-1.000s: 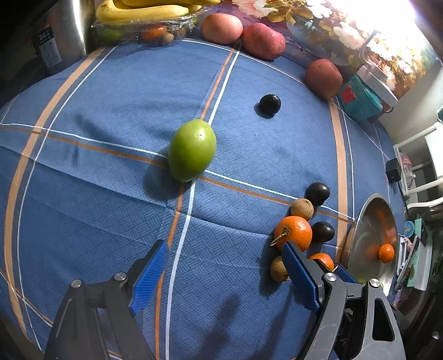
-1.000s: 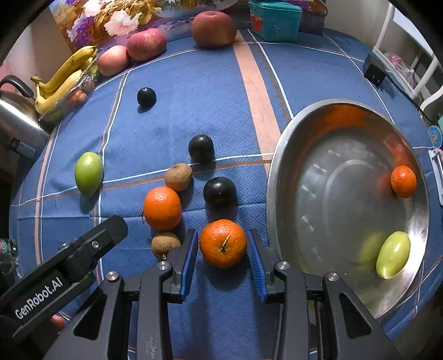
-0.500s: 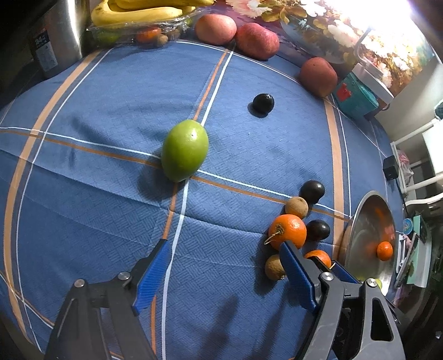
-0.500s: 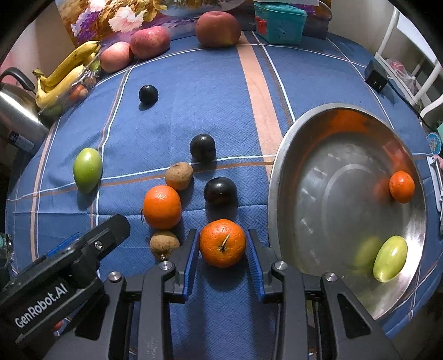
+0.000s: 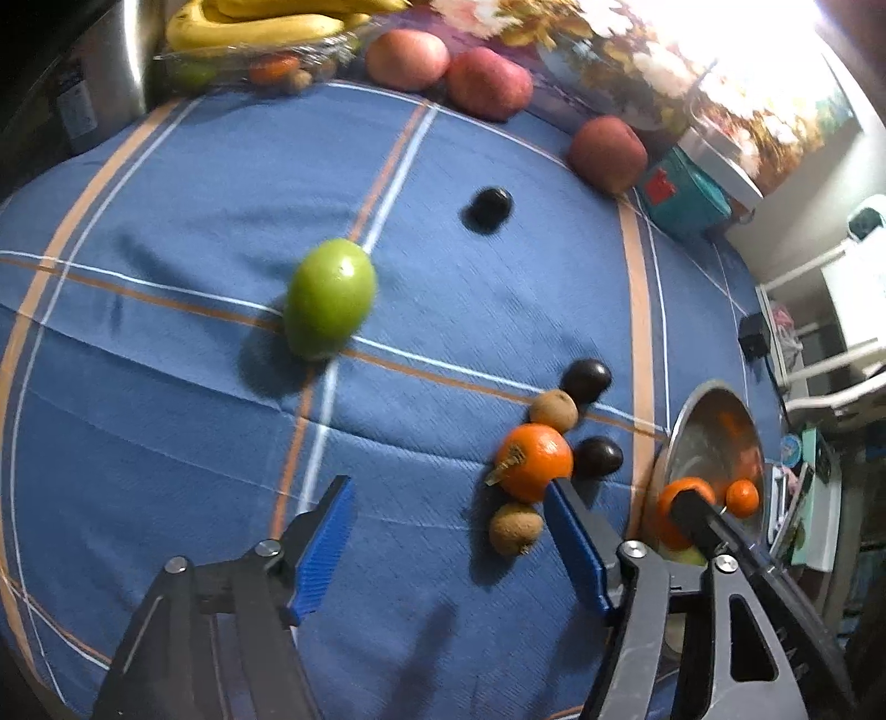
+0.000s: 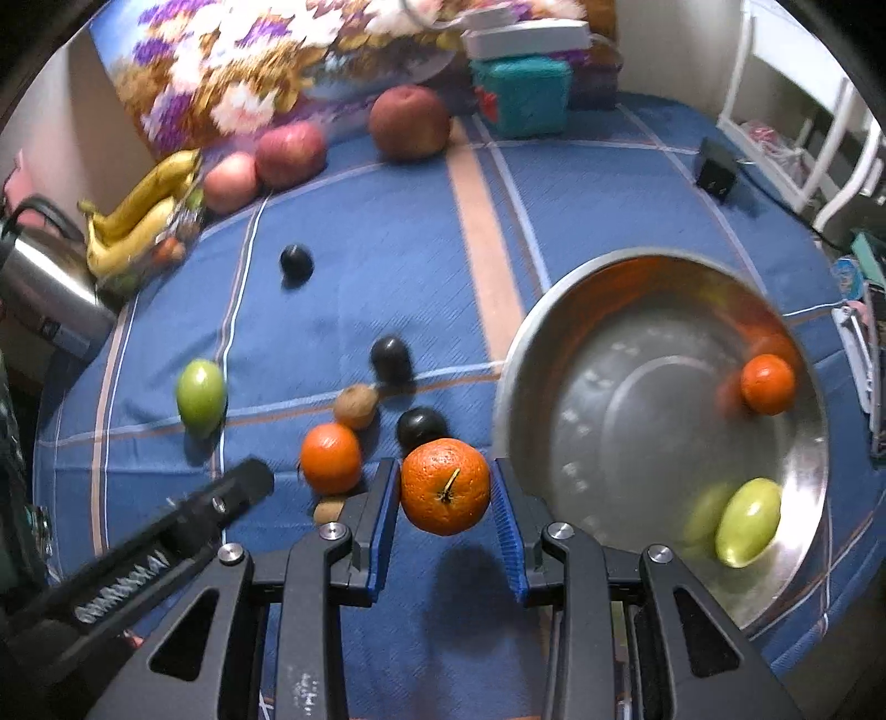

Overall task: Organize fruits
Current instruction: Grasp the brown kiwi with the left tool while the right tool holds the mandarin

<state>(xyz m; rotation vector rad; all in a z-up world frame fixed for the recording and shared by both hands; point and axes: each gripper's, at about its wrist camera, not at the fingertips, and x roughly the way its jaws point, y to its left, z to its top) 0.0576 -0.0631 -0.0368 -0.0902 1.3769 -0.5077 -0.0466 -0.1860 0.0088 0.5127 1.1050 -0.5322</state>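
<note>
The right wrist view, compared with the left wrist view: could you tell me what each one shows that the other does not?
Only the right wrist view shows the right gripper clamped on an orange above the cloth, and the green fruit plainly in the bowl.

Only the left wrist view shows the left gripper, open with nothing between its jaws, which have just been closing.

Both show the green fruit on the cloth, three apples and the bananas.

The left claw (image 5: 451,545), jaws just closing, hangs empty near a green fruit (image 5: 330,299).
</note>
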